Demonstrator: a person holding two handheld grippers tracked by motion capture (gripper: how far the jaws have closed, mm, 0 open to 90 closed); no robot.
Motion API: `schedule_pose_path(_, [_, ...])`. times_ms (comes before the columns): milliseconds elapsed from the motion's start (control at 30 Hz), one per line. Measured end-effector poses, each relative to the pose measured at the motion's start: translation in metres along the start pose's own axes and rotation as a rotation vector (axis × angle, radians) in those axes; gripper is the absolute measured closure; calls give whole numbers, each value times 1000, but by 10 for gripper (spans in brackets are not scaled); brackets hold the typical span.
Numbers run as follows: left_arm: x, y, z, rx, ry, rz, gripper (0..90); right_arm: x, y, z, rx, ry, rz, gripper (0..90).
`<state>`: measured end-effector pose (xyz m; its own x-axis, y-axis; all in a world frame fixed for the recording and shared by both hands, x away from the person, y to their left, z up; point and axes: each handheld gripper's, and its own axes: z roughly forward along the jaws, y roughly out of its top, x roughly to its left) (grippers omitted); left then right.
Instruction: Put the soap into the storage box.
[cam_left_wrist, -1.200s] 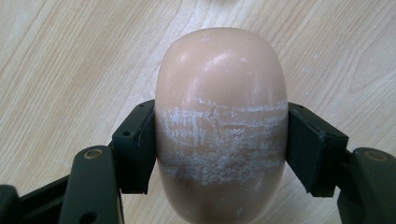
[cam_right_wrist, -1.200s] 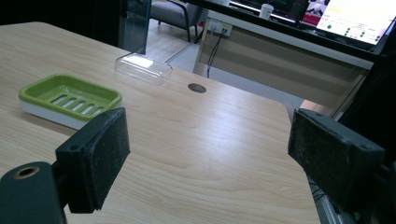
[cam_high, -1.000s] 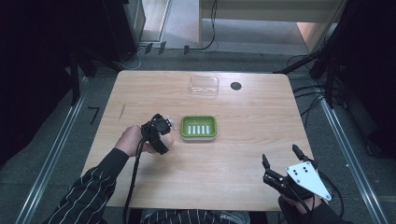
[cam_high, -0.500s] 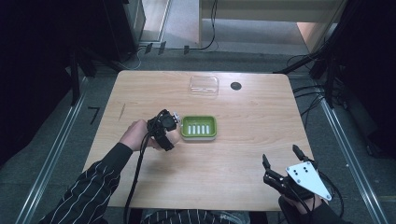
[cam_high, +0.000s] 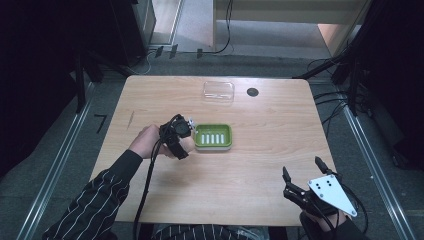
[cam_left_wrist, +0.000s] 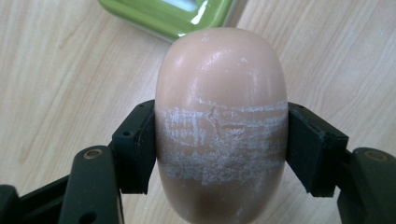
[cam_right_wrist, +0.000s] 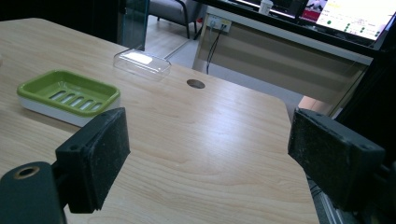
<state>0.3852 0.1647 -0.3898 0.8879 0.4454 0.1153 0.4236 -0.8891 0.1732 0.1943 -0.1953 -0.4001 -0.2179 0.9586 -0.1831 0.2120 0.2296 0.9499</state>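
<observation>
The left gripper pinches a smooth pink oval soap bar just beside the green plastic soap dish; the right gripper, jaws spread, sits well apart from the dish.

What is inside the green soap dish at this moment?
The green dish holds nothing: its ribbed, slotted floor is bare. The soap is clamped in the left tool beside the dish. What is beneath the slots cannot be seen.
</observation>
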Motion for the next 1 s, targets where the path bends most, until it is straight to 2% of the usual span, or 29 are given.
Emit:
schedule_pose_path(300, [2, 12, -4, -3, -2, 43, 335, -3, -2, -6, 7, -21, 4, 134])
schedule_pose_path(367, [1, 14, -4, -12, -5, 40, 335, -3, -2, -7, 8, -27, 10, 134])
schedule_pose_path(400, [2, 16, -4, -9, -1, 54, 335, -3, -2, -7, 8, -28, 9, 134])
schedule_pose_path(467, [2, 17, -3, -16, -3, 54, 335, -3, -2, -7, 10, -26, 6, 134])
schedule_pose_path(500, [3, 18, -3, -3, -5, 73, 336, -2, -2, -7, 13, -26, 6, 134])
schedule_pose_path(633, [4, 22, -4, -10, -8, 70, 336, -3, -2, -8, 14, -28, 7, 134])
schedule_pose_path(1000, [9, 29, -9, -28, 1, 94, 336, -4, -3, -9, 15, -32, 8, 134])
